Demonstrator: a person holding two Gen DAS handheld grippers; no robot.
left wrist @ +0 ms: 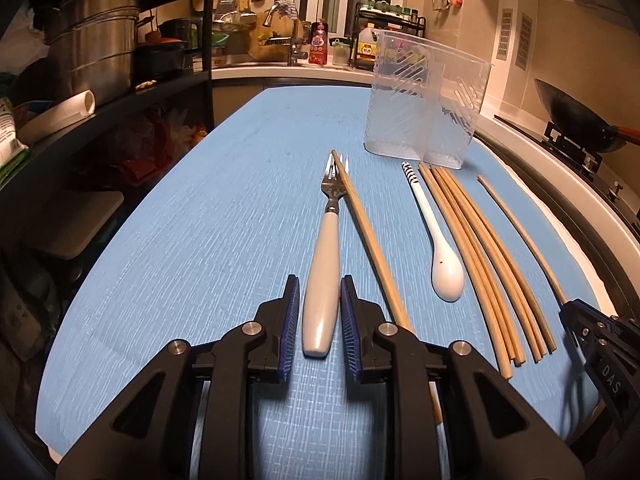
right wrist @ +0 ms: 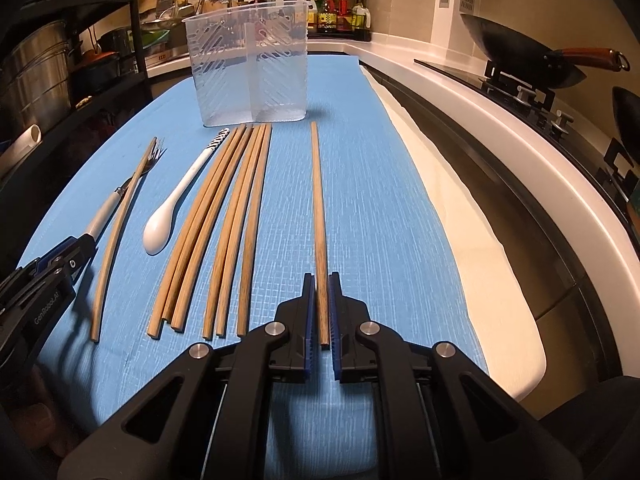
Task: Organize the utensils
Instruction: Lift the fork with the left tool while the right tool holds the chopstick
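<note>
1. Left hand-held gripper [left wrist: 320, 308]: jaws astride the fork's [left wrist: 320, 280] pale handle, narrow gaps visible on both sides, not pressing.
2. Right hand-held gripper [right wrist: 322, 304]: clamped together on the near end of a lone chopstick [right wrist: 319, 216].
3. Fork: flat on the blue surface [left wrist: 200, 220], tines toward the clear holder [left wrist: 428, 100], a second chopstick [left wrist: 360, 220] lying slantwise over the tines.
4. White spoon [right wrist: 168, 216]: between fork and chopstick bundle [right wrist: 224, 232], striped handle tip near the holder's base.
5. Holder: upright, divided in two compartments, at the far end of the surface, beyond all utensils.
</note>
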